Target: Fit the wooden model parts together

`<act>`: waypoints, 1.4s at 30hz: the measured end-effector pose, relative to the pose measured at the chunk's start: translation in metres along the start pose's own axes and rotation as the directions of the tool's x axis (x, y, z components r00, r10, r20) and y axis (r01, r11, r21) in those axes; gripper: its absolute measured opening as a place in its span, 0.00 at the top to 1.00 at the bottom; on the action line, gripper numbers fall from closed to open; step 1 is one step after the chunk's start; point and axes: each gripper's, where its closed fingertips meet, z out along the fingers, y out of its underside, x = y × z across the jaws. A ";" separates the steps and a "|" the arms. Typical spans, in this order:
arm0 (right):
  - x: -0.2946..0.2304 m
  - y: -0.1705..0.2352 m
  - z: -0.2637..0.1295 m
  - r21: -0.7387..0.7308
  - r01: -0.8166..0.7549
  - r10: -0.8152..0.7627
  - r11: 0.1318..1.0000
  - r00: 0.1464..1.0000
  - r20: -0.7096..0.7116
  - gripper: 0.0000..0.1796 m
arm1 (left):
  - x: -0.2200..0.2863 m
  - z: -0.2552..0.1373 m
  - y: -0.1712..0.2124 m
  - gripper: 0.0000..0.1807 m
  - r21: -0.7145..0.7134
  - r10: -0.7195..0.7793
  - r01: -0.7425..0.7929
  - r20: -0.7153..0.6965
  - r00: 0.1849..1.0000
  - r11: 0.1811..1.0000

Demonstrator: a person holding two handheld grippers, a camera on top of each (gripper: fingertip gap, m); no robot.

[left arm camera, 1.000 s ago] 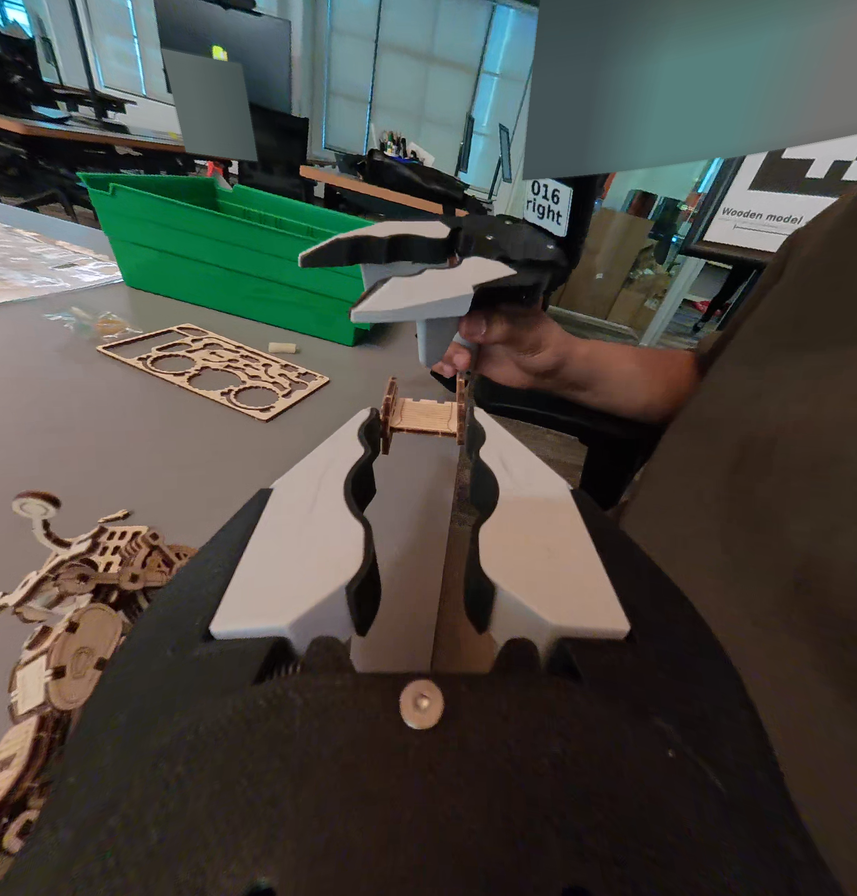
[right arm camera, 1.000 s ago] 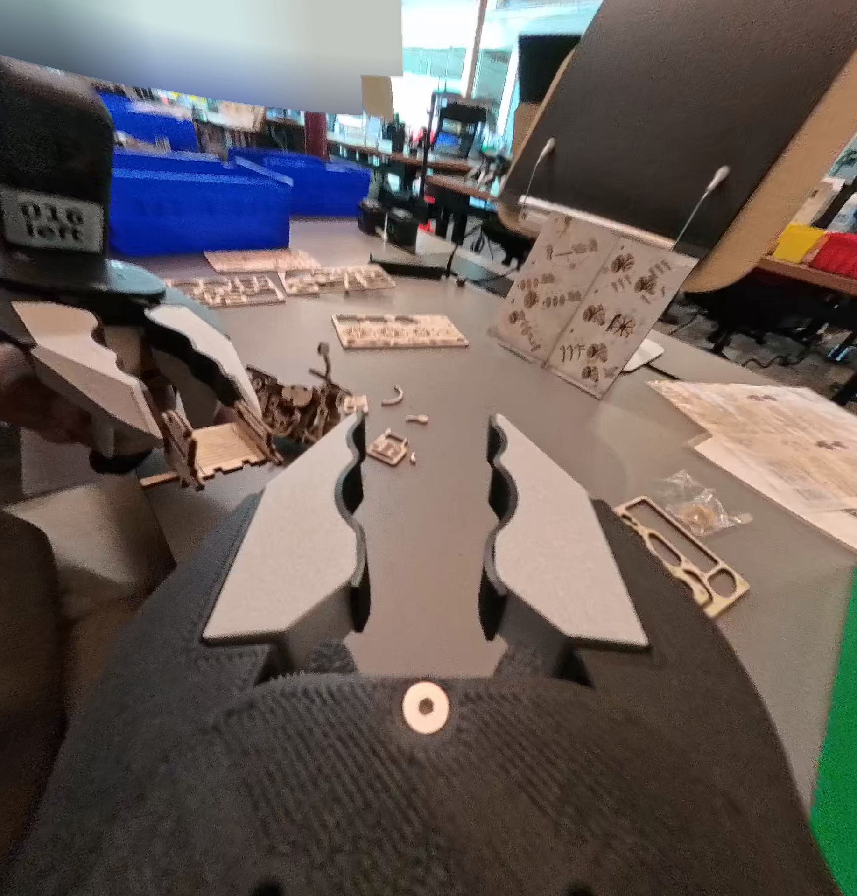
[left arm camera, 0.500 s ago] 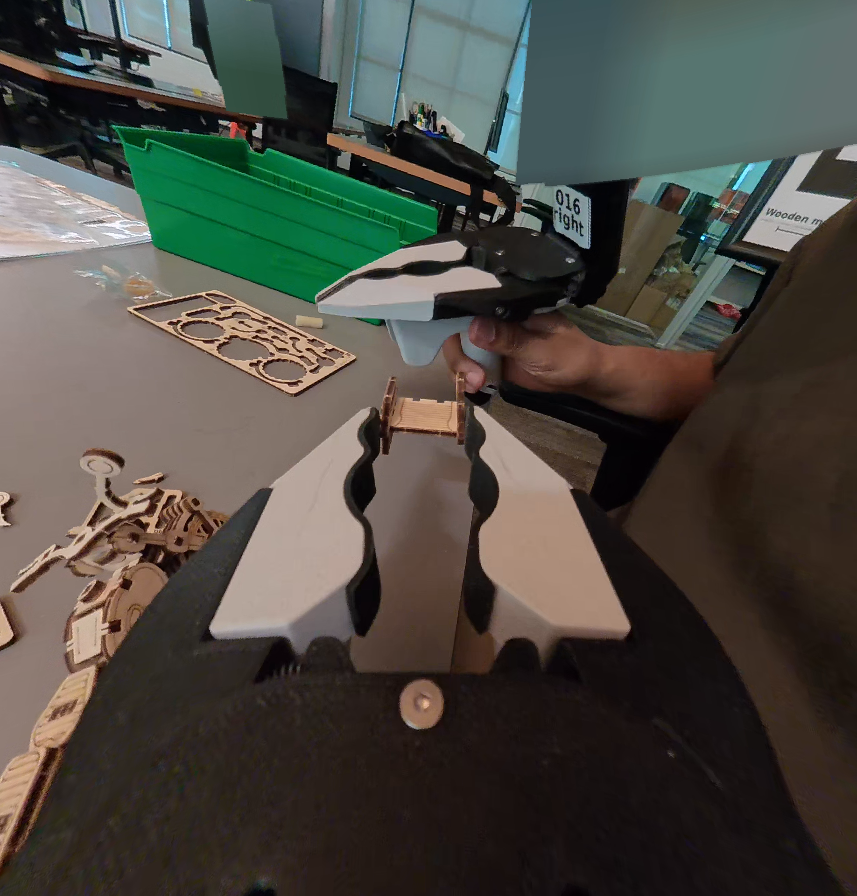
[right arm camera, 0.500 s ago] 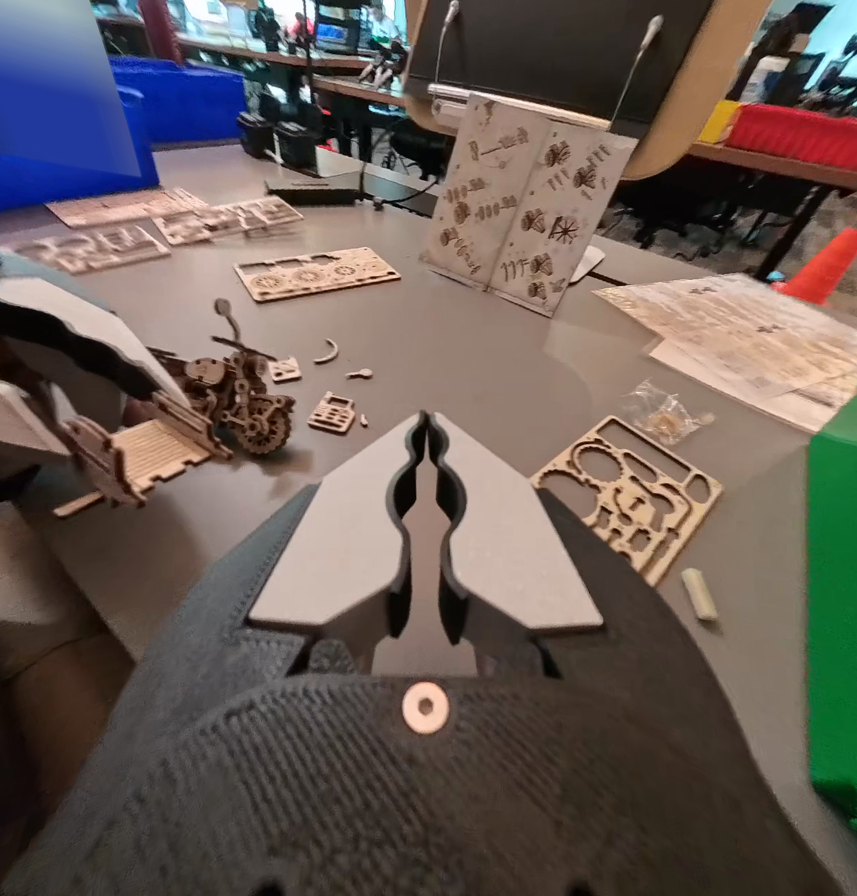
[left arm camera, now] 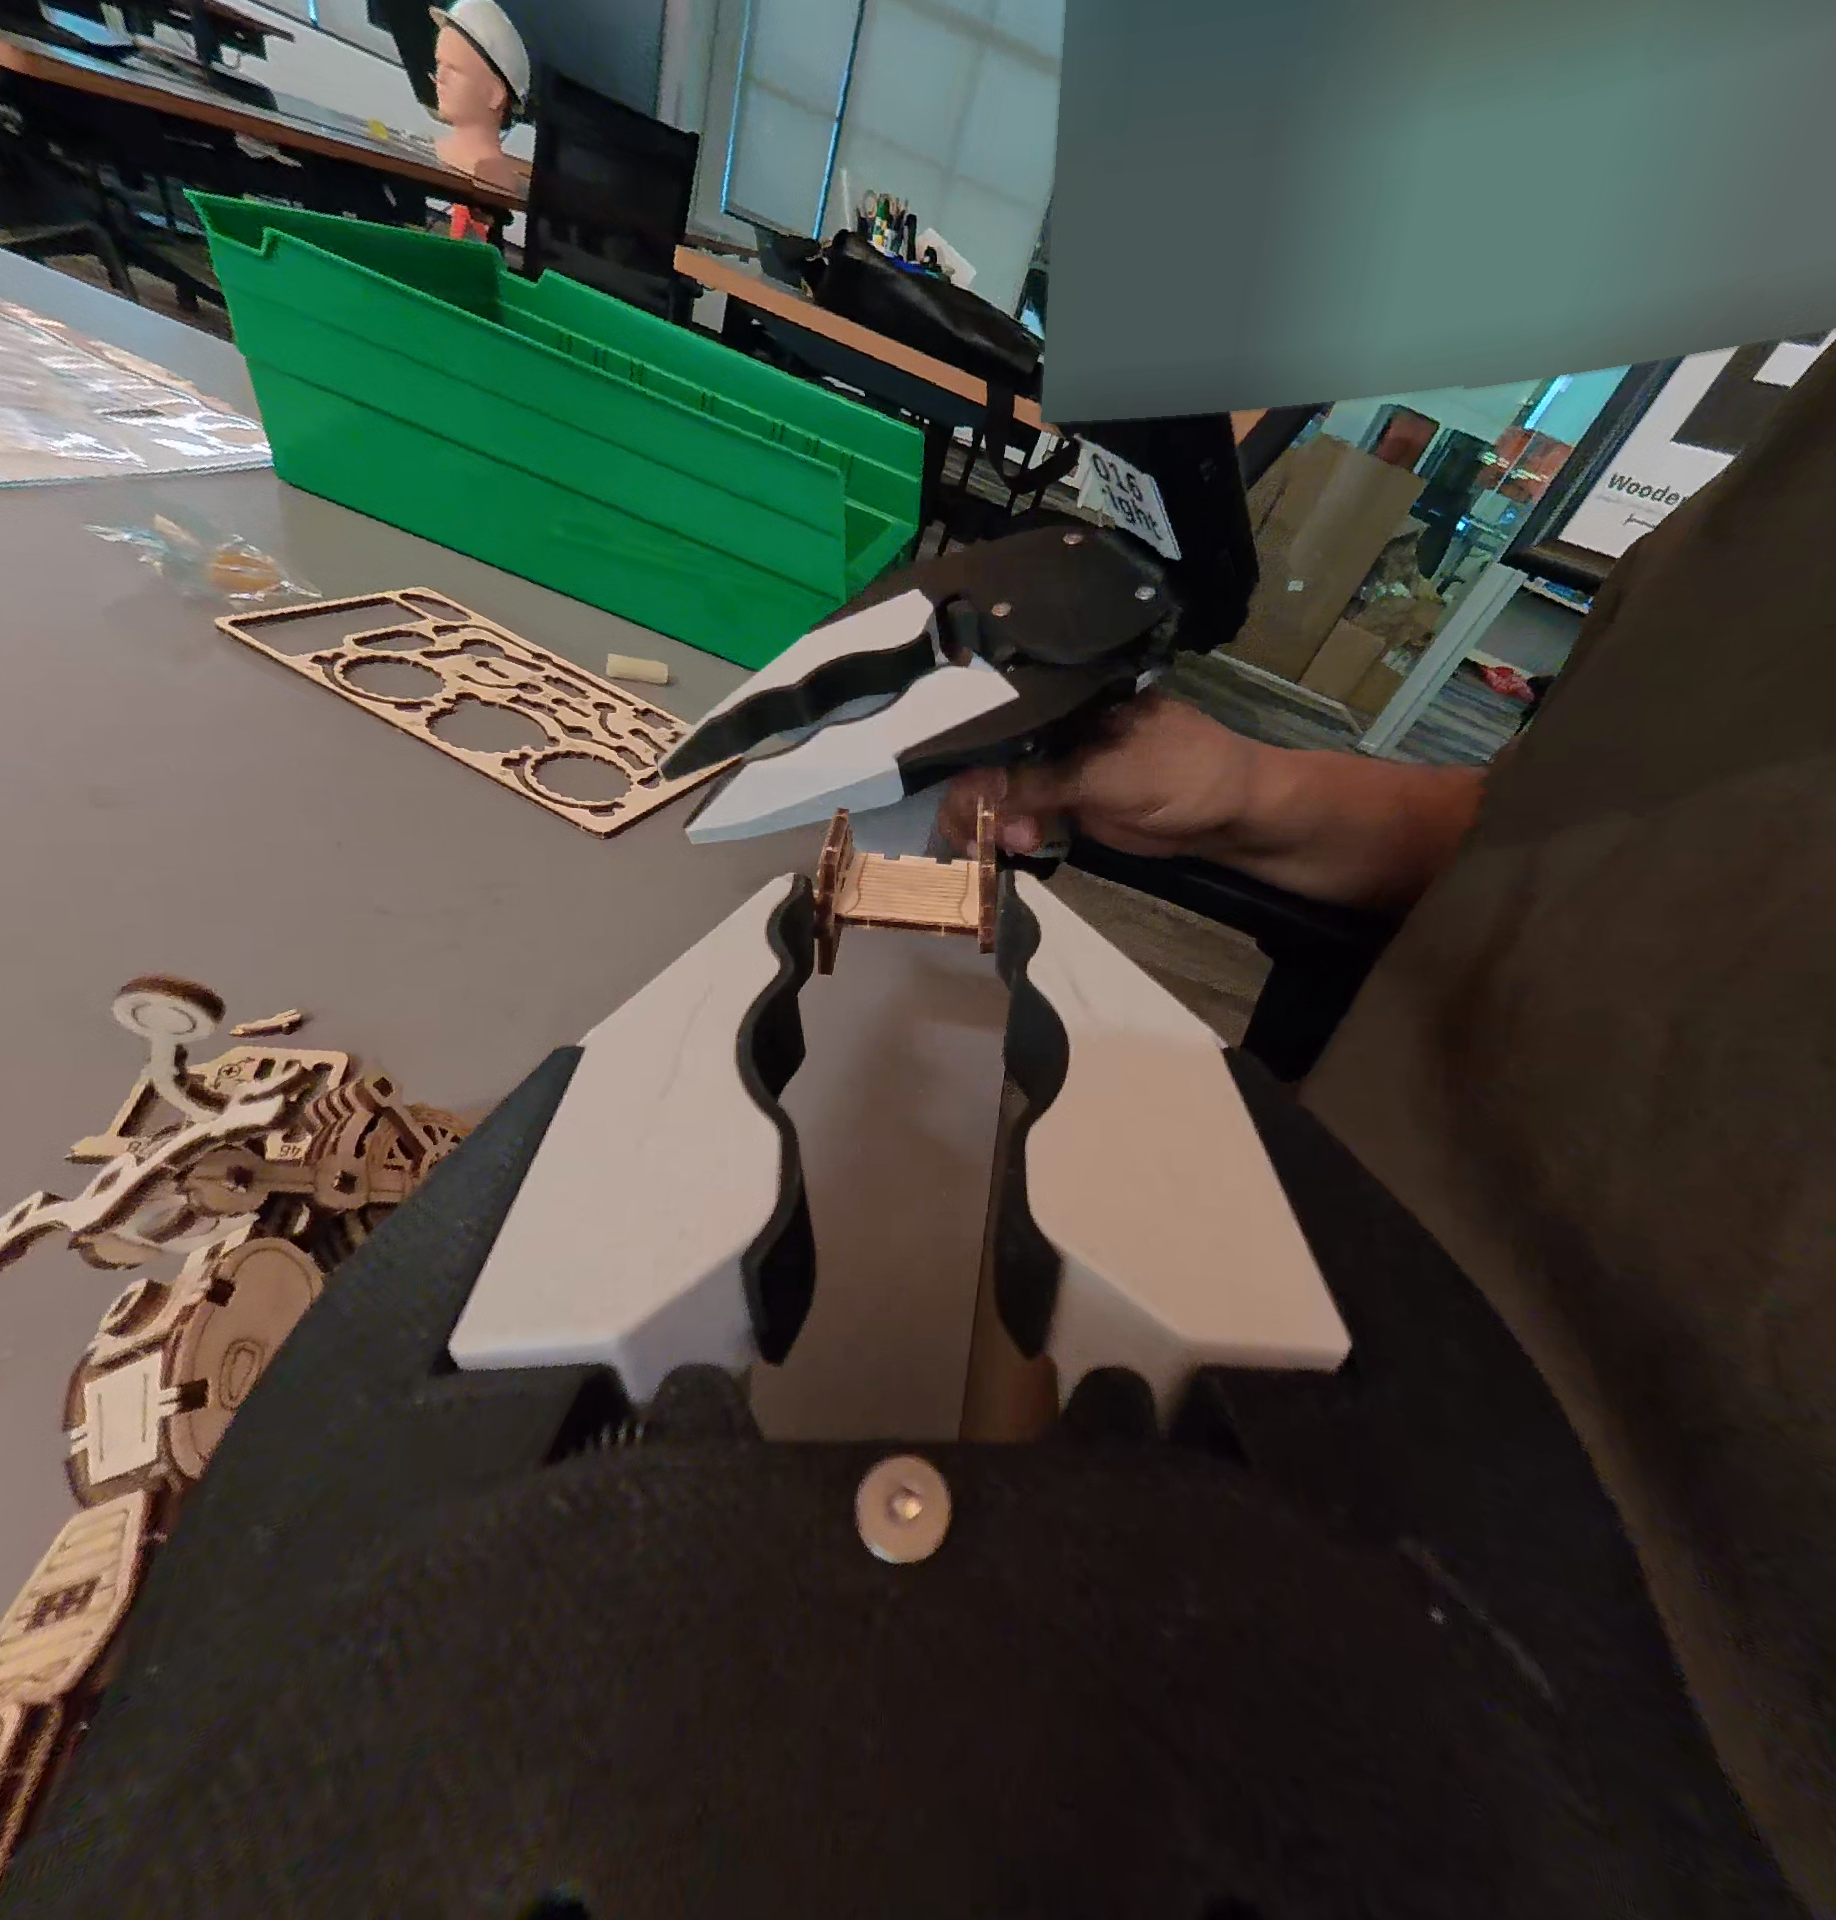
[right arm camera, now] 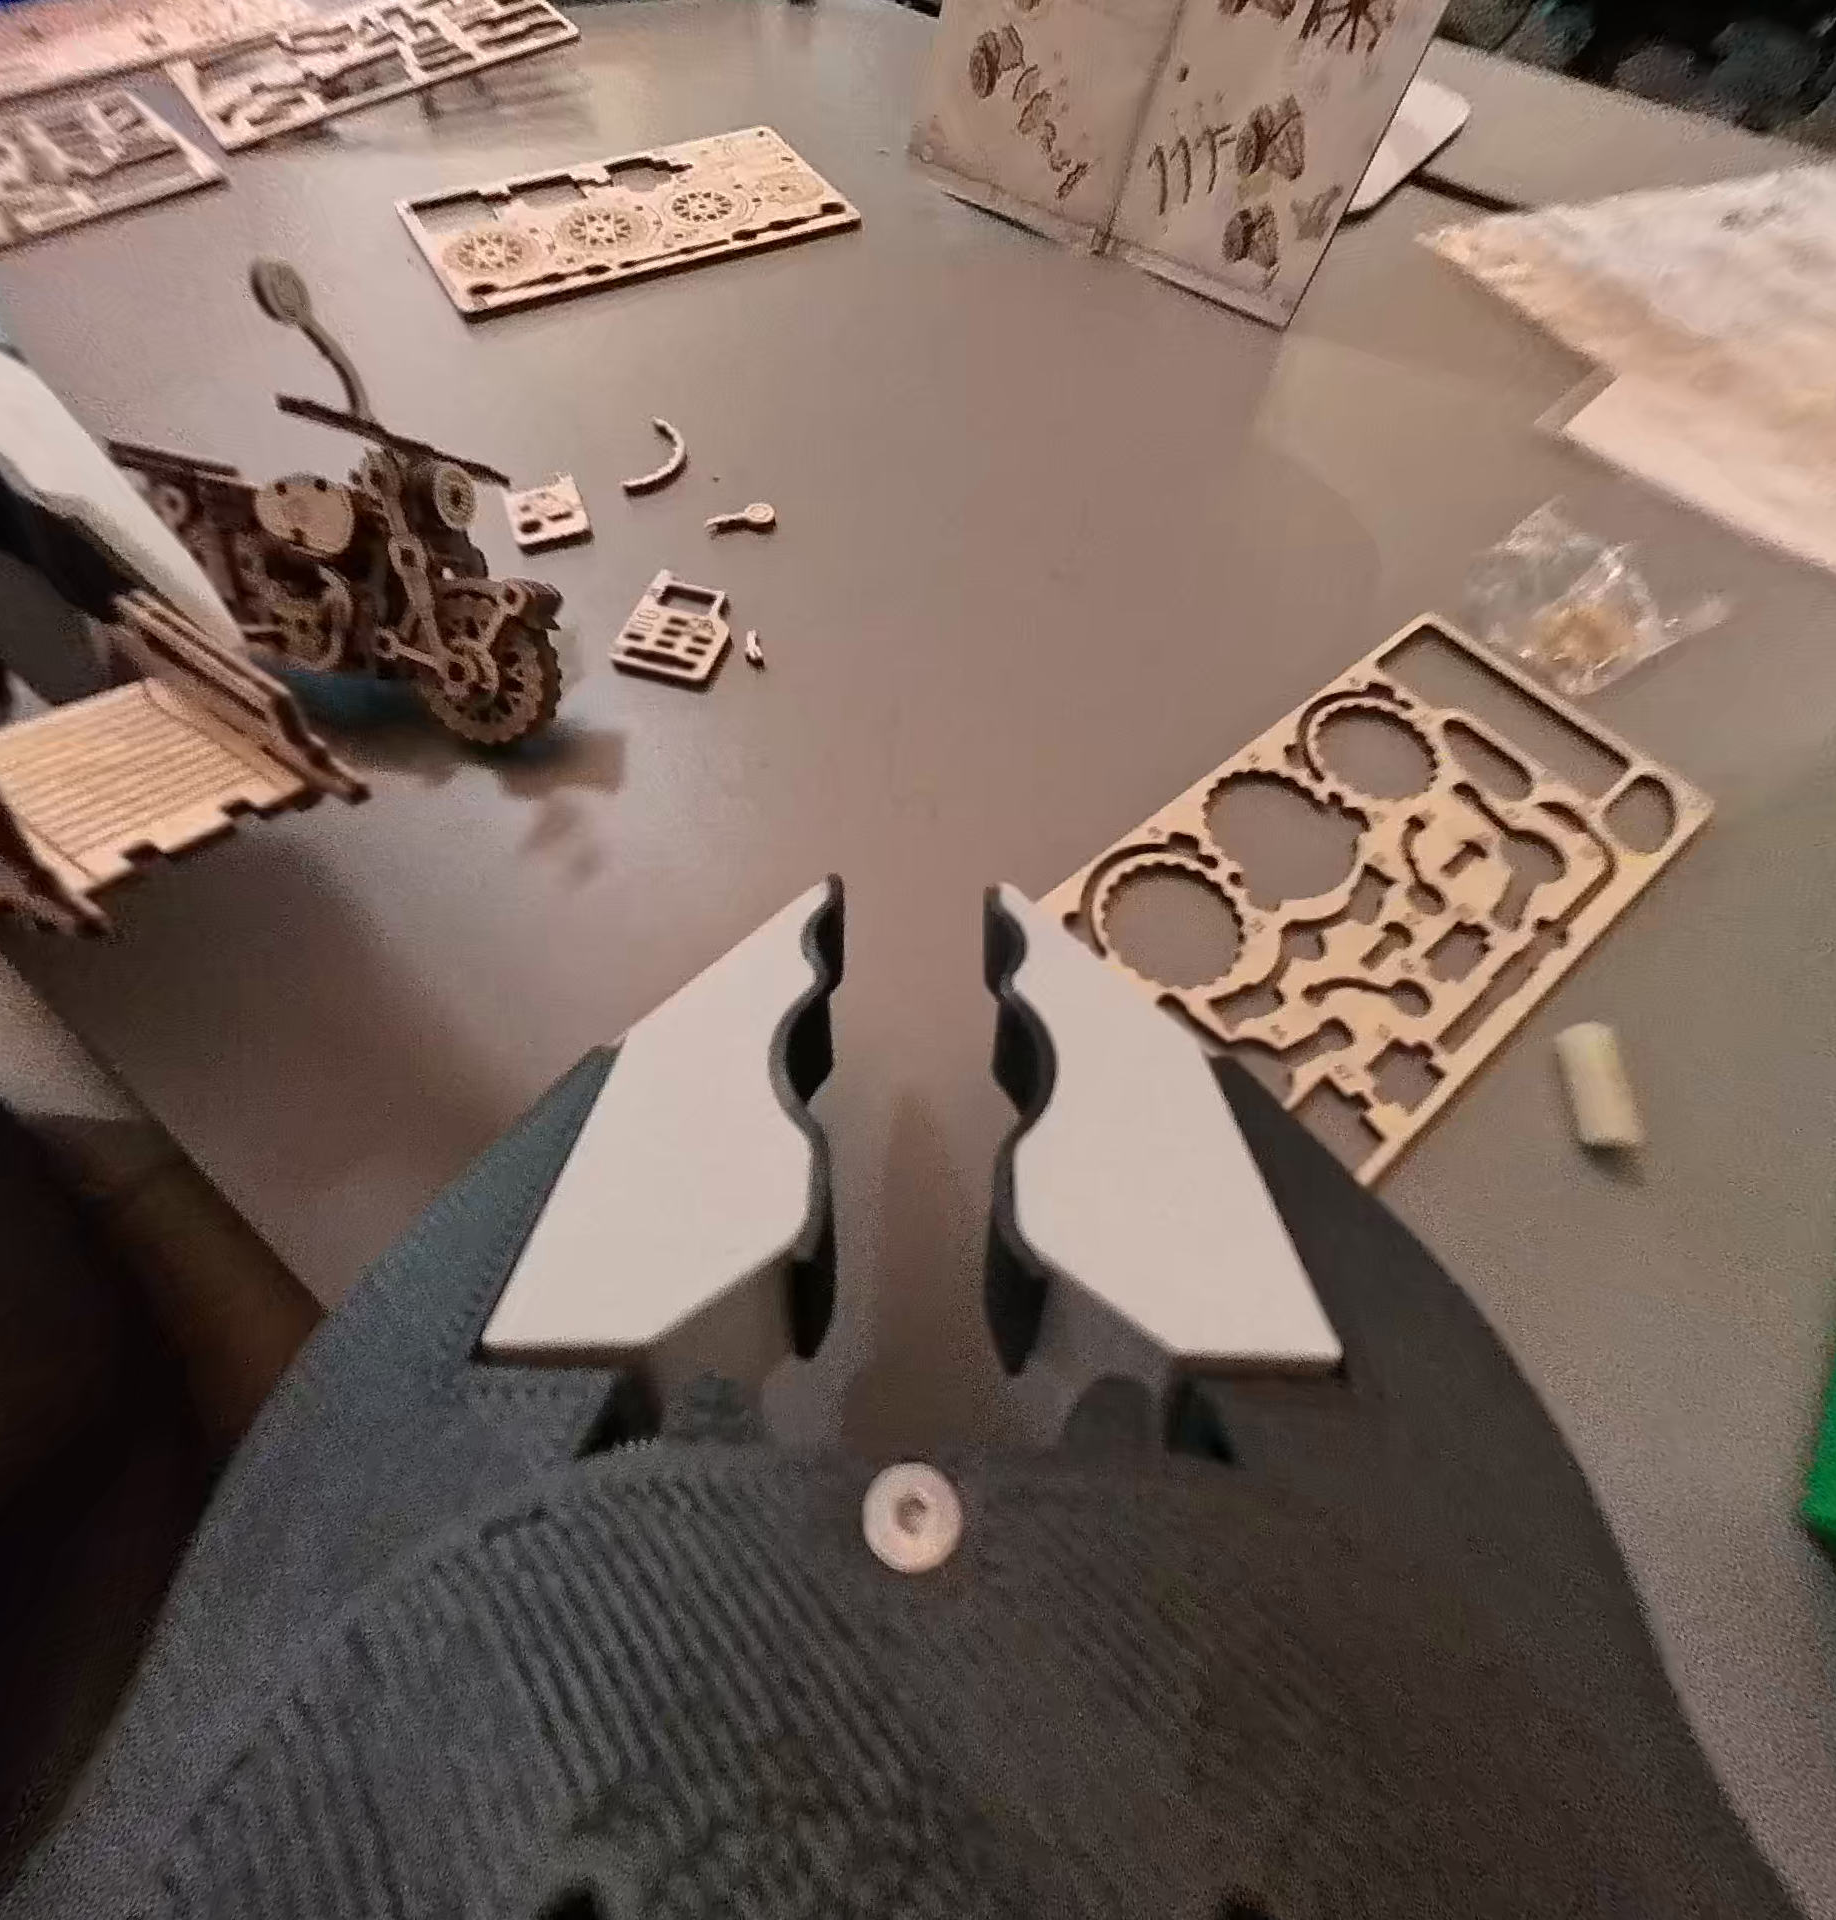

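Wooden slatted model part [left arm camera: 909, 891]: clamped by its end plates between your left gripper [left arm camera: 901, 914] tips, held above the grey table [left arm camera: 270, 852] edge. Your right gripper [right arm camera: 914, 914] stands narrowly parted, holding nothing, over the table beside the punched-out wooden sheet [right arm camera: 1392, 883]; the wooden motorcycle model [right arm camera: 394, 582] rests further left.

We swung the right gripper down toward the table

Our right gripper [right arm camera: 912, 914], which had closed half a second earlier, parted its fingers slightly again and dipped toward the cut-out wooden sheet [right arm camera: 1381, 883], ending just above the slatted wooden part [left arm camera: 909, 891] pinched in the left gripper [left arm camera: 906, 914].
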 end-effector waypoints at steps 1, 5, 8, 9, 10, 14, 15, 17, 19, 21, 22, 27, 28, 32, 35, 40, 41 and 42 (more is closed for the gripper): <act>-0.001 -0.001 -0.001 0.005 -0.029 0.028 1.000 0.999 0.025 0.88 | 0.000 0.000 0.000 0.81 0.001 -0.002 0.002 -0.002 1.000 1.000; -0.006 -0.012 -0.006 0.080 -0.025 0.020 0.996 0.997 0.068 1.00 | 0.000 0.001 0.000 0.81 -0.001 -0.009 0.009 -0.007 1.000 1.000; -0.011 -0.017 -0.010 0.122 0.058 -0.066 0.991 0.996 0.065 1.00 | -0.001 0.001 0.000 0.81 0.002 -0.015 0.015 -0.006 1.000 1.000; -0.012 -0.017 -0.010 0.128 0.078 -0.086 0.989 0.994 0.060 1.00 | -0.001 0.000 0.000 0.81 0.003 -0.017 0.017 -0.006 1.000 1.000; -0.012 -0.018 -0.011 0.130 0.083 -0.091 0.988 0.994 0.055 1.00 | -0.001 0.000 0.000 0.81 0.004 -0.018 0.018 -0.006 1.000 1.000; -0.015 -0.015 -0.010 0.121 0.000 -0.014 0.993 0.993 0.118 0.93 | -0.001 0.000 0.000 0.81 0.003 -0.016 0.016 -0.005 1.000 1.000; -0.015 -0.015 -0.010 0.115 -0.028 0.012 0.993 0.991 0.135 0.93 | -0.001 0.001 0.000 0.81 0.002 -0.015 0.015 -0.005 1.000 1.000; -0.016 -0.015 -0.011 0.108 -0.074 0.055 0.991 0.983 0.174 0.92 | 0.000 0.001 0.000 0.81 0.002 -0.013 0.013 -0.006 1.000 1.000; -0.021 -0.016 -0.013 0.110 -0.118 0.090 0.987 0.968 0.235 0.90 | 0.000 0.001 0.000 0.81 0.000 -0.013 0.013 -0.007 1.000 1.000; -0.032 -0.022 -0.018 0.126 -0.157 0.110 0.980 0.941 0.321 0.83 | 0.000 0.001 0.001 0.82 -0.003 -0.014 0.014 -0.008 1.000 1.000; -0.037 -0.026 -0.021 0.139 -0.174 0.115 0.975 0.926 0.359 0.80 | 0.000 0.001 0.001 0.82 -0.003 -0.015 0.014 -0.008 1.000 1.000; -0.048 -0.040 -0.032 0.215 -0.169 0.067 0.962 0.908 0.414 0.75 | 0.000 0.001 0.001 0.82 -0.002 -0.016 0.016 -0.009 1.000 1.000; -0.049 -0.040 -0.032 0.222 -0.157 0.054 0.962 0.911 0.408 0.74 | 0.000 0.001 0.001 0.81 -0.003 -0.017 0.017 -0.010 1.000 1.000; -0.050 -0.037 -0.029 0.211 -0.116 0.027 0.971 0.922 0.386 0.74 | 0.000 0.001 0.001 0.82 -0.003 -0.021 0.021 -0.011 1.000 1.000; -0.051 -0.035 -0.028 0.201 -0.111 0.026 0.973 0.923 0.385 0.74 | 0.000 0.001 0.001 0.82 -0.001 -0.026 0.026 -0.012 1.000 1.000; -0.049 -0.035 -0.027 0.206 -0.115 0.029 0.972 0.925 0.379 0.74 | -0.001 0.001 0.000 0.81 0.001 -0.031 0.031 -0.012 0.999 1.000; -0.049 -0.035 -0.027 0.204 -0.116 0.030 0.972 0.924 0.380 0.74 | -0.001 0.001 0.000 0.82 0.001 -0.031 0.031 -0.012 0.999 1.000; -0.049 -0.035 -0.027 0.202 -0.116 0.031 0.972 0.924 0.382 0.74 | -0.001 0.001 0.000 0.82 0.001 -0.031 0.031 -0.012 0.999 1.000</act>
